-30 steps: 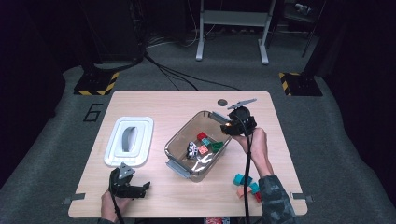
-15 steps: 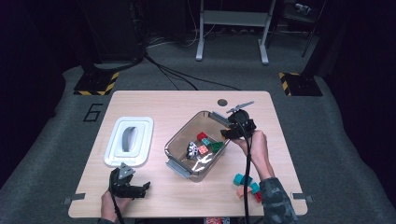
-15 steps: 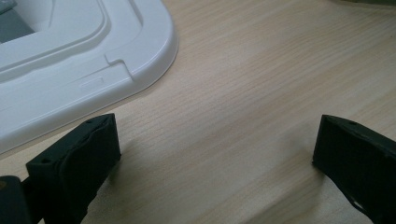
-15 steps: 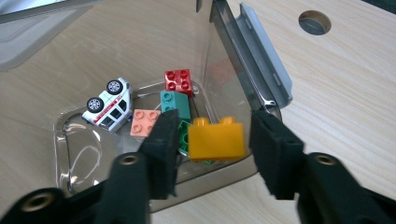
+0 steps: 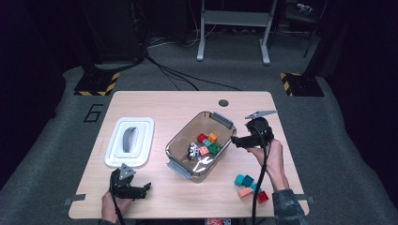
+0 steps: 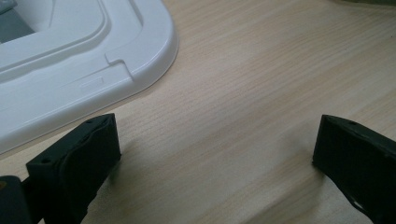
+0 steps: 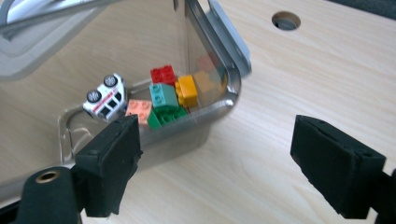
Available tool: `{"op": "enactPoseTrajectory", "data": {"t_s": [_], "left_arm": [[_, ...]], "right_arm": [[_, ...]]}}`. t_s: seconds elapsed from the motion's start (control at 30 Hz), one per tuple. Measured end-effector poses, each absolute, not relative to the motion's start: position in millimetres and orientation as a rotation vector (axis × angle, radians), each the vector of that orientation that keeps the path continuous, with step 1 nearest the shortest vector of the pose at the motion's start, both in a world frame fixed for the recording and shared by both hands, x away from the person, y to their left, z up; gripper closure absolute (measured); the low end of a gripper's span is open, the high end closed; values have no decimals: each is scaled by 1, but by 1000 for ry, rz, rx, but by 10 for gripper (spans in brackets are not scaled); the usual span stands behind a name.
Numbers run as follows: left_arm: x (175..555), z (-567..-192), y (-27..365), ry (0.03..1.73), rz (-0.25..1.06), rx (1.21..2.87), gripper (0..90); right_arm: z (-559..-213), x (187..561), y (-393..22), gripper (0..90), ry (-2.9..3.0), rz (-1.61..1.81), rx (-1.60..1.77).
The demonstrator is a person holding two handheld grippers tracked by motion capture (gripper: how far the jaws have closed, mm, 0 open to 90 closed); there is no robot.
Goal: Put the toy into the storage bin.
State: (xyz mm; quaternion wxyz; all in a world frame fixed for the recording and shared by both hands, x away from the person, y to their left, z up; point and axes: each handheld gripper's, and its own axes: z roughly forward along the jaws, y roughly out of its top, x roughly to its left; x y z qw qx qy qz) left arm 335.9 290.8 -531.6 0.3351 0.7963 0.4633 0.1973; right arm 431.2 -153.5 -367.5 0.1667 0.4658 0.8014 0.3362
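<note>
A clear plastic bin (image 5: 180,146) (image 7: 205,128) sits mid-table, holding several coloured bricks (image 5: 209,142) (image 7: 169,95) and a small white toy car (image 5: 193,150) (image 7: 105,97). My right gripper (image 5: 236,140) (image 7: 215,172) hovers just outside the bin's right end, pointing at it. Its jaws have just been opening and now stand open with nothing between them. Near the front left edge, my left gripper (image 5: 141,190) (image 6: 215,154) rests open on bare wood beside the white lid (image 5: 131,140) (image 6: 70,60).
Several loose bricks (image 5: 248,186) lie at the front right, by the person's right forearm. A round cable hole (image 5: 223,102) (image 7: 286,20) sits in the table behind the bin. Dark floor surrounds the table on all sides.
My right gripper has drawn back from over the bin's right end, to the right and toward the person. The left gripper has stayed put.
</note>
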Motion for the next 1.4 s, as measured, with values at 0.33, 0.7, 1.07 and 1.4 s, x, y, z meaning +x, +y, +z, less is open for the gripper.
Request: {"op": "enactPoseTrajectory", "data": {"t_s": [0.33, 0.7, 1.07, 1.4], "left_arm": [[336, -532, 291, 1210, 515, 2075, 5], [336, -531, 291, 1213, 514, 2078, 5], [336, -531, 291, 1213, 514, 2078, 5], [336, -531, 291, 1214, 514, 2077, 5]], "right_arm": [[-407, 400, -188, 46, 2306, 966, 1378], [-453, 374, -181, 32, 2451, 889, 1316], [-473, 368, -163, 232, 2567, 802, 1207], [-478, 367, -158, 475, 2624, 736, 1170]]}}
